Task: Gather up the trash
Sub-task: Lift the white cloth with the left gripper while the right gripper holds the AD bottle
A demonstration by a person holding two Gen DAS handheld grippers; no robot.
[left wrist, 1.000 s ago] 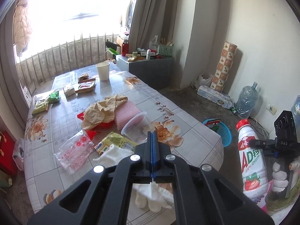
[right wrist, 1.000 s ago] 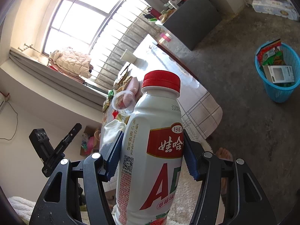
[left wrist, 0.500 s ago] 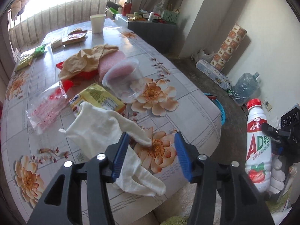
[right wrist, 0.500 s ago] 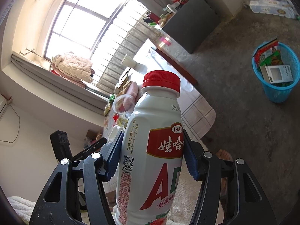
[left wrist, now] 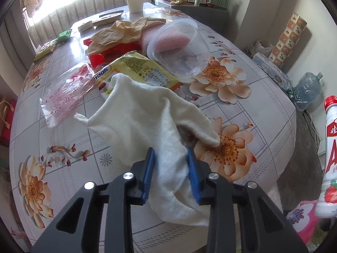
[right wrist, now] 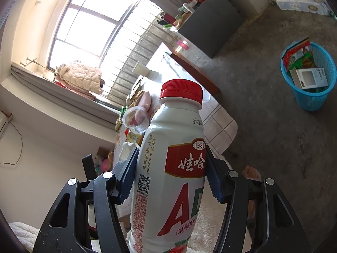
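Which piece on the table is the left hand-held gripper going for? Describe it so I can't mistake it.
On the flowered table, look at the near edge, just in front of the yellow snack packet. The white cloth lies crumpled there, with one end between the jaws of the left hand-held gripper. It is the only plain white, soft fabric among printed wrappers.
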